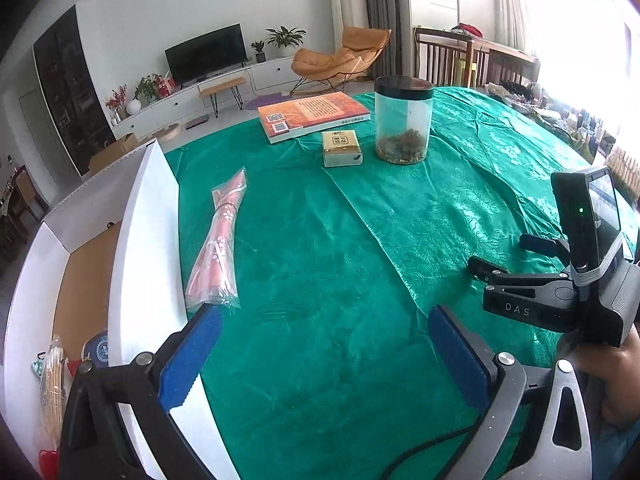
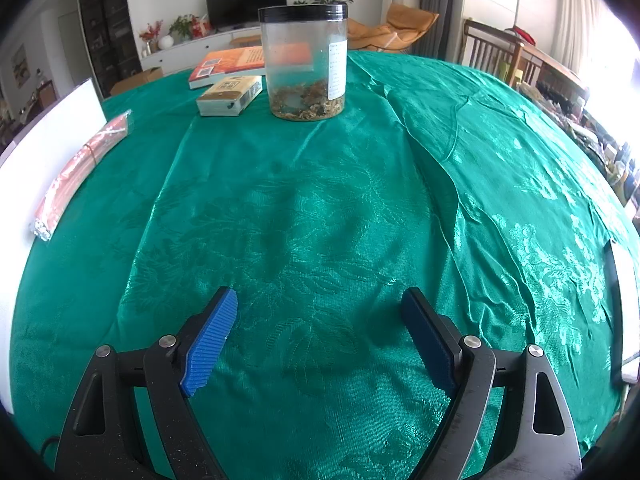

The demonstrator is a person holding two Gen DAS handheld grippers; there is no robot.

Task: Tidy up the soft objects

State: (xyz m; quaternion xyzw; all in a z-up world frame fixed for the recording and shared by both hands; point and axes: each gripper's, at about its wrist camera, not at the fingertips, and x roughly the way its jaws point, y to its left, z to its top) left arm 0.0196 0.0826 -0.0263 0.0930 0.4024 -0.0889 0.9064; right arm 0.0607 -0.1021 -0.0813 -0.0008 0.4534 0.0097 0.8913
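Note:
A pink flowered cloth roll in clear wrap (image 1: 218, 240) lies on the green tablecloth (image 1: 340, 240), right beside the white box (image 1: 144, 232). My left gripper (image 1: 324, 344) is open just short of the roll's near end, with only cloth between its blue pads (image 1: 192, 356). The box holds a wrapped straw-coloured bundle (image 1: 52, 380), a blue round item (image 1: 98, 350) and something red. In the right wrist view the pink roll (image 2: 80, 168) lies far left. My right gripper (image 2: 320, 320) stands open over bare tablecloth (image 2: 320, 208). It also appears in the left wrist view, where the right gripper (image 1: 500, 251) is held by a hand.
At the far side stand a clear jar with a black lid (image 2: 304, 60), a small yellowish carton (image 2: 228, 96) and an orange book (image 2: 228, 62). A white-edged object (image 2: 624, 312) sits at the table's right rim. Chairs and a TV unit lie beyond the table.

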